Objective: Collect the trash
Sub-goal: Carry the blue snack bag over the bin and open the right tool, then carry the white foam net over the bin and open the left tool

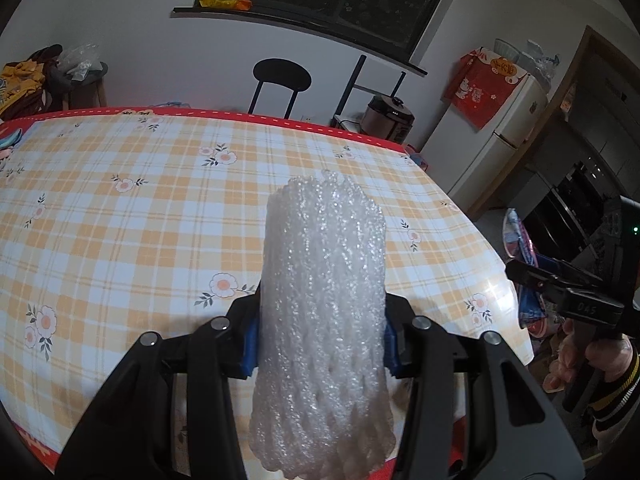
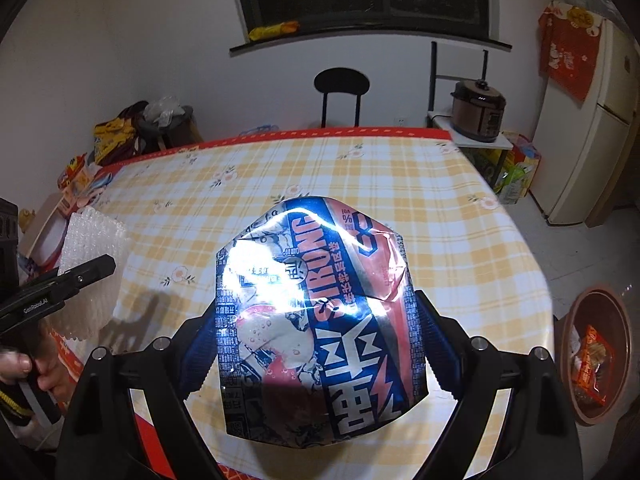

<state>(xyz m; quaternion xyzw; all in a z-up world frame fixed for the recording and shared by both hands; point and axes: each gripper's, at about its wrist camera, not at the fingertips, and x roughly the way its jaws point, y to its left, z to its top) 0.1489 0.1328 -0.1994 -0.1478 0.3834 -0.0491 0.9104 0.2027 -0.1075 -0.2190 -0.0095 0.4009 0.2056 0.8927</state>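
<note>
My left gripper (image 1: 322,344) is shut on a white foam fruit net (image 1: 324,300), held upright above the near edge of the checked table (image 1: 140,208). My right gripper (image 2: 316,344) is shut on a crushed blue, pink and white drink can (image 2: 316,320), held above the table's near right part. The foam net also shows at the left of the right wrist view (image 2: 90,256). The right gripper shows at the right edge of the left wrist view (image 1: 568,292), beyond the table's corner. A brown bin (image 2: 596,356) with red packaging inside stands on the floor to the right of the table.
A black chair (image 2: 341,92) stands behind the table. A pressure cooker (image 2: 478,110) sits on a small white stand at the back right, next to a white fridge (image 2: 588,128). Bags and clutter (image 2: 120,132) lie at the far left.
</note>
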